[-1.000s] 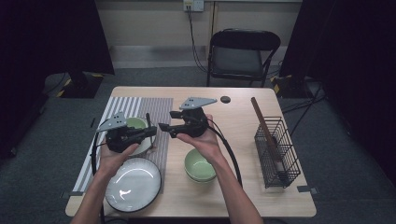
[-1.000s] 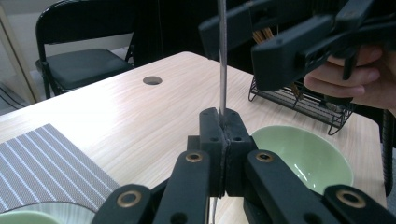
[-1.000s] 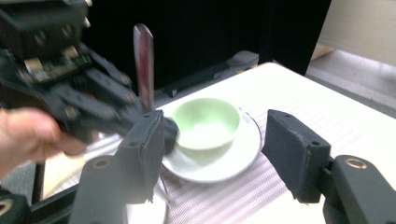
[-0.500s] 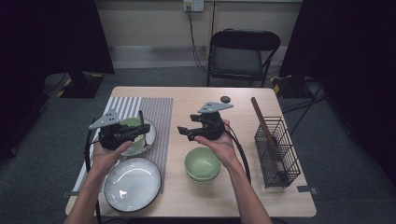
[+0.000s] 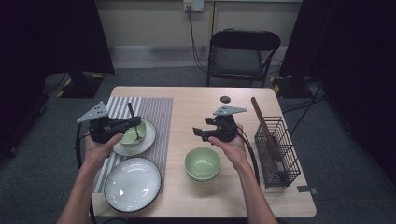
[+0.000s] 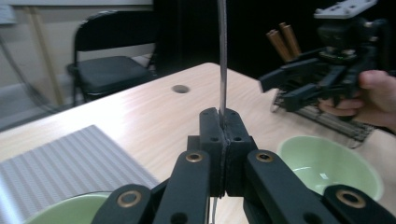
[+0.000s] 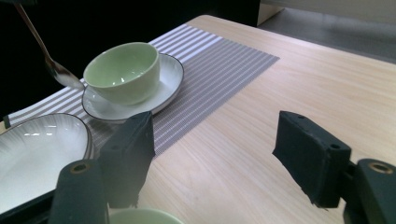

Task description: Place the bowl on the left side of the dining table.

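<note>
Recording studio, black curtains (image 5: 56,37), folding chair (image 5: 243,53), staged table (image 5: 196,100)

Light wood table (image 5: 196,105): striped placemat (image 5: 156,112), white plate (image 5: 132,184), green bowl (image 5: 202,163), wire basket (image 5: 276,151), small dark disc (image 5: 225,99).

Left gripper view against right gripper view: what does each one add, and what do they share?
Left gripper view adds the left gripper shut on the spoon handle, the chair, the wire rack and the right gripper. Right gripper view adds the saucer, the white plate and that gripper's fingers, just opened wider, nothing between them. Shared: table, striped mat, spoon, green cup, green bowl.
</note>
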